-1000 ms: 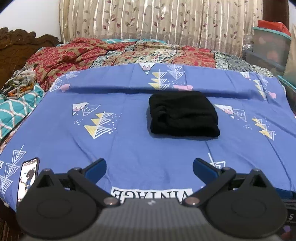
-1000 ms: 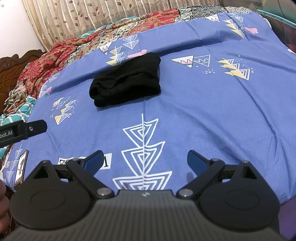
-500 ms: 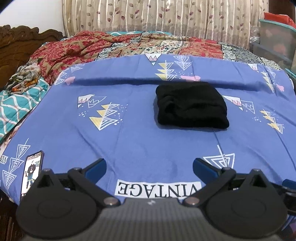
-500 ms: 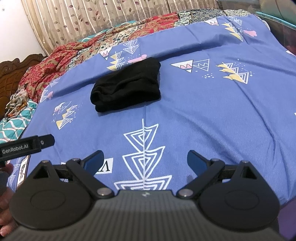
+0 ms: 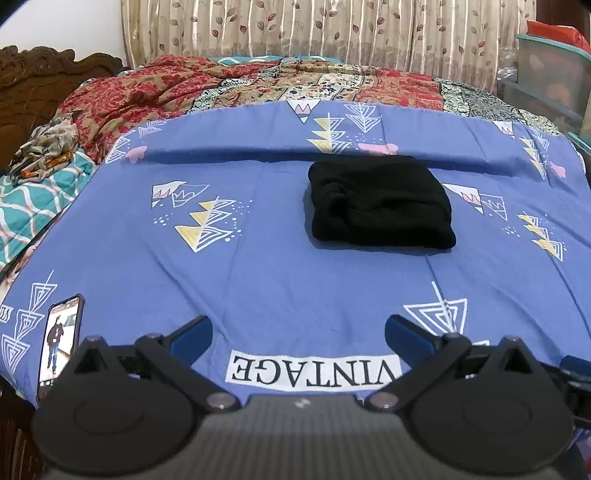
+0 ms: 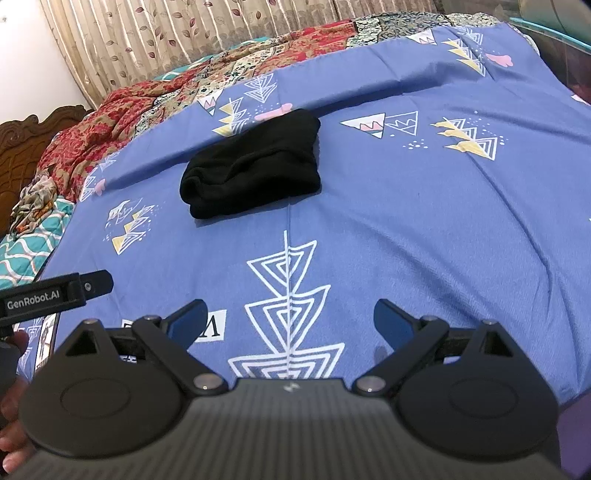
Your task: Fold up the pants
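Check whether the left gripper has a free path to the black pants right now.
Probably yes: the left gripper is open, and only bare blue bedsheet lies between it and the folded black pants.

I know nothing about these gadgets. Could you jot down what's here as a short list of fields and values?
setting: bed with a blue sheet
clothing: black pants, folded into a compact bundle on the sheet
left gripper: open, holding nothing, well short of the pants
right gripper: open, holding nothing, well short of the pants
also there: phone at the sheet's left edge, screen lit
backdrop: leaf-print curtain
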The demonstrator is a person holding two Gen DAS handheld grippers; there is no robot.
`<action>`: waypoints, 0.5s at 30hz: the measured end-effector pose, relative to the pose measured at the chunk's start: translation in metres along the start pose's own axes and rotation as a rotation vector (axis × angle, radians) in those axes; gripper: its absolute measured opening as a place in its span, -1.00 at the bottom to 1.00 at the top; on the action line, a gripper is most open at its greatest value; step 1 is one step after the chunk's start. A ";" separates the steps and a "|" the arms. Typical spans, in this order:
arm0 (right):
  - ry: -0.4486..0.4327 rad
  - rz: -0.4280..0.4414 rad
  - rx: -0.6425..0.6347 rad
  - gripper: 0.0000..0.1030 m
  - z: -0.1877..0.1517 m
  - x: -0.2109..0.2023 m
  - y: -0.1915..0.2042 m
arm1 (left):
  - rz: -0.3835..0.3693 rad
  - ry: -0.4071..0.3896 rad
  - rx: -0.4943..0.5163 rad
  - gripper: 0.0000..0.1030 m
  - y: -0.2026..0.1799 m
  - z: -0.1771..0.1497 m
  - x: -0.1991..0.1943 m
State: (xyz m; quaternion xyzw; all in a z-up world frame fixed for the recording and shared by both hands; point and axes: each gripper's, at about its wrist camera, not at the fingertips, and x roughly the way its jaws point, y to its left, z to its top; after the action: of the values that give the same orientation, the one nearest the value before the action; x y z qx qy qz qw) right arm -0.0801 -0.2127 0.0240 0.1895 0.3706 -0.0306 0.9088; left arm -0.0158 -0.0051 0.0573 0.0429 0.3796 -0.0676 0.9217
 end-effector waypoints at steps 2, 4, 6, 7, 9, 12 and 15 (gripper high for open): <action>0.000 0.000 0.000 0.90 0.000 0.000 0.000 | 0.001 0.000 0.000 1.00 0.000 0.000 0.000; 0.000 -0.001 0.001 0.90 -0.001 0.000 0.001 | 0.002 0.001 -0.001 1.00 0.000 0.000 0.000; 0.000 -0.001 0.001 0.90 0.000 0.000 0.000 | 0.002 0.002 -0.002 1.00 0.001 0.000 0.000; 0.000 -0.001 0.001 0.90 0.000 0.000 0.000 | 0.001 0.002 -0.003 1.00 0.001 0.000 0.000; 0.000 -0.001 0.001 0.90 0.000 0.000 0.000 | 0.001 0.002 -0.003 1.00 0.001 0.000 0.000; -0.001 0.000 0.000 0.91 0.000 0.000 0.000 | 0.000 0.002 -0.002 1.00 0.001 0.000 0.000; -0.003 0.000 -0.002 0.90 -0.001 0.000 0.001 | 0.000 0.004 -0.001 1.00 0.000 0.000 0.000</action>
State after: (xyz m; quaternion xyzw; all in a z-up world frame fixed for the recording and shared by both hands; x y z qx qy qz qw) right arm -0.0809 -0.2113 0.0232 0.1885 0.3694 -0.0306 0.9094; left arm -0.0156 -0.0049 0.0574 0.0426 0.3814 -0.0671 0.9210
